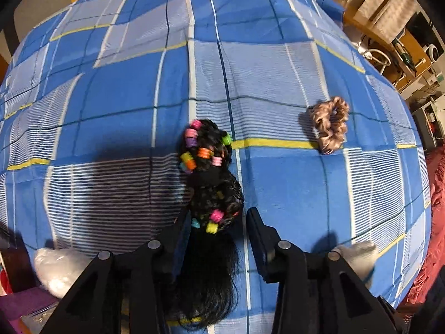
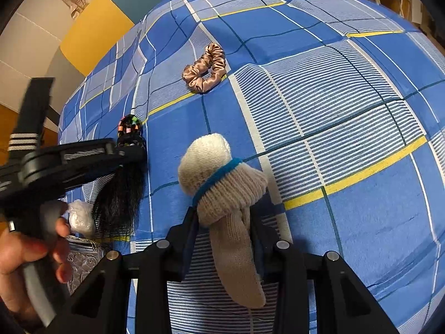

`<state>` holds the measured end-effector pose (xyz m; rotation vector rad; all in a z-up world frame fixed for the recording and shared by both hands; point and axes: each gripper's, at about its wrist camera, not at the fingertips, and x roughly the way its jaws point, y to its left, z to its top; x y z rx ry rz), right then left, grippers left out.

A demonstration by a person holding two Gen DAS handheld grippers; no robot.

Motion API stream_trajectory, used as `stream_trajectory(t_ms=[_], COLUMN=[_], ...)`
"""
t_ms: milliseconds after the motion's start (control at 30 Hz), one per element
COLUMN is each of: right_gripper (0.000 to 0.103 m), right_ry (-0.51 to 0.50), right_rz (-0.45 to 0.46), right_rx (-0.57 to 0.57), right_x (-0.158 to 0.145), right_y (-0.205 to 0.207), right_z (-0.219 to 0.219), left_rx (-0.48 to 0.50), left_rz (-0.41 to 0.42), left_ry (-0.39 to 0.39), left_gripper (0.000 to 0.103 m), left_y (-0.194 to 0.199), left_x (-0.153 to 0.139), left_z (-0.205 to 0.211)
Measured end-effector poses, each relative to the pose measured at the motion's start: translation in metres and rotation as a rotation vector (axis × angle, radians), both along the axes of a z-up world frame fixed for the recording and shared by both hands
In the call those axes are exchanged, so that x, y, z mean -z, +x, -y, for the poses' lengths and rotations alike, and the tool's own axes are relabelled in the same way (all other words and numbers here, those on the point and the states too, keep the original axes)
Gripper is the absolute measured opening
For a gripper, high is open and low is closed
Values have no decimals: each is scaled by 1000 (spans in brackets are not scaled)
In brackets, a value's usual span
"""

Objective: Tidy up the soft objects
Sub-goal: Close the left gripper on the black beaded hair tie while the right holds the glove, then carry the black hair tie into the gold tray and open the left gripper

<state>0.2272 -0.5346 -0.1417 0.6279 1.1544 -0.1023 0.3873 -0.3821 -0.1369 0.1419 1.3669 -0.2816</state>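
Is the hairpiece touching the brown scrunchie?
Apart. The left wrist view shows bare checked sheet between the beaded hairpiece and the scrunchie; the right wrist view shows the same gap.

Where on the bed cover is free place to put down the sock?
Free: the checked cover right of the sock, and beyond the satin scrunchie. Crowded: the near left, with the beaded hairpiece, left gripper and white bundle.
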Motion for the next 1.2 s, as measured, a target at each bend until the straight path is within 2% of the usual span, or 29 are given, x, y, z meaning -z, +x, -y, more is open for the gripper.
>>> stream_trajectory(t_ms=[100,233,367,433,733,933,1200], right_gripper=[37,37,37,37,37,37,37], right_ry=[-3,-3,-15,-23,-68,-95,-142], right_rz=[-1,1,2,3,14,24,32], right_rx=[-5,-7,-14,-20,-54,-73,-92], right_x=[1,1,2,2,2,2,1], right_y=[1,1,1,1,0,0,-3], right_z=[0,0,-1,-2,-9,-10,-15], left_rx=[7,-21,-13,-19,32,45,-5], left_rz=[34,58,121,135,227,262,355], left_ry=[27,-19,-64,-108,-218,-317,-402], left_gripper=[32,26,23,23,22,22,22], left_y=[-4,-11,-23,-29,-67,-102,-132], left_x=[2,-12,-44,-62,-132,-179,-241], left_z=[1,-6,-10,-15,-41,-86,-191])
